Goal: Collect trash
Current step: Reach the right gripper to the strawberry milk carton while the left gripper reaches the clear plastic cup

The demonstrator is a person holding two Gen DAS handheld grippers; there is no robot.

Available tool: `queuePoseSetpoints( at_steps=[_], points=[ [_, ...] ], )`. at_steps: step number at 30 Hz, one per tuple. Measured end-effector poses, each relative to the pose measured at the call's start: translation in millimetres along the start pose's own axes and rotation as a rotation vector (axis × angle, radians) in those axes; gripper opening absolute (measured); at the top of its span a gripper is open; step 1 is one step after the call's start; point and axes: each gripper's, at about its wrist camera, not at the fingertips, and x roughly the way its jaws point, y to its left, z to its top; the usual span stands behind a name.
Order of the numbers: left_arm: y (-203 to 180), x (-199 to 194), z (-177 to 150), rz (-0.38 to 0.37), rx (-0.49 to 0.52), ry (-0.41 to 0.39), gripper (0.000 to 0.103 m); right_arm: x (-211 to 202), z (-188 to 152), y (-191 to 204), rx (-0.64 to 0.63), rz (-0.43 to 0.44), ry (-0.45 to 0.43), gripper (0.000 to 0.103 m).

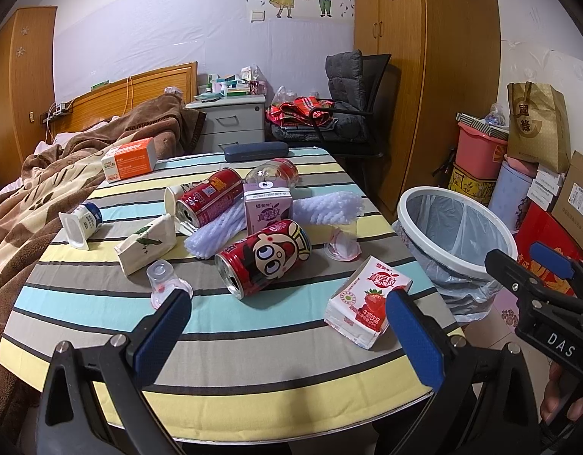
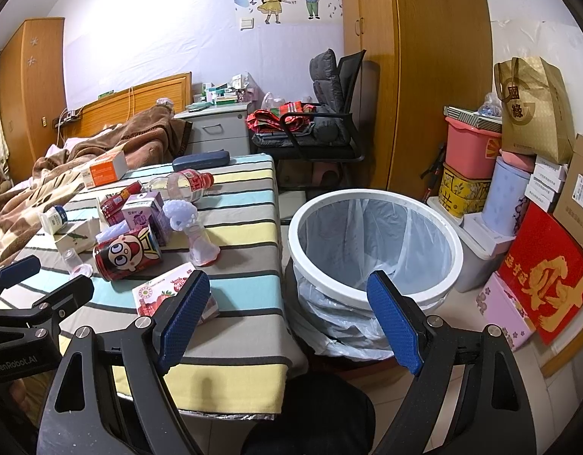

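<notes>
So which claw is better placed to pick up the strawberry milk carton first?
Probably the right claw: it is open, the white strawberry milk carton lies by its left finger, and the white-rimmed lined trash bin is directly ahead. The left claw, also open, faces the table's middle.

Left wrist view: low over the near edge of the striped-cloth table [image 1: 253, 360], facing across it toward the lilac back wall. Right wrist view: further right, off the table's corner, facing the white-rimmed plastic-lined bin [image 2: 374, 242], close. Shared: tabletop litter, bin [image 1: 454, 227], wooden wardrobe [image 2: 424, 76].
</notes>
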Motion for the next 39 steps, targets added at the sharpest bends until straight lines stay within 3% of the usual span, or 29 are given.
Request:
queuePoseSetpoints(
  at_steps=[17,32,39],
  points=[
    [15,14,3,-0.007,-0.019,0.030,0.103,11,1,5,-0.003,0.004,0.015,0.087],
    [93,42,-9,0.027,-0.099,0.101,0.103,50,-13,47,0.028,0.186,0.174,0.087],
    [128,57,-9,0.041,-0.165,0.151,0.103,63,-13,61,0.068,0.230,0.229,0.087]
  ],
)
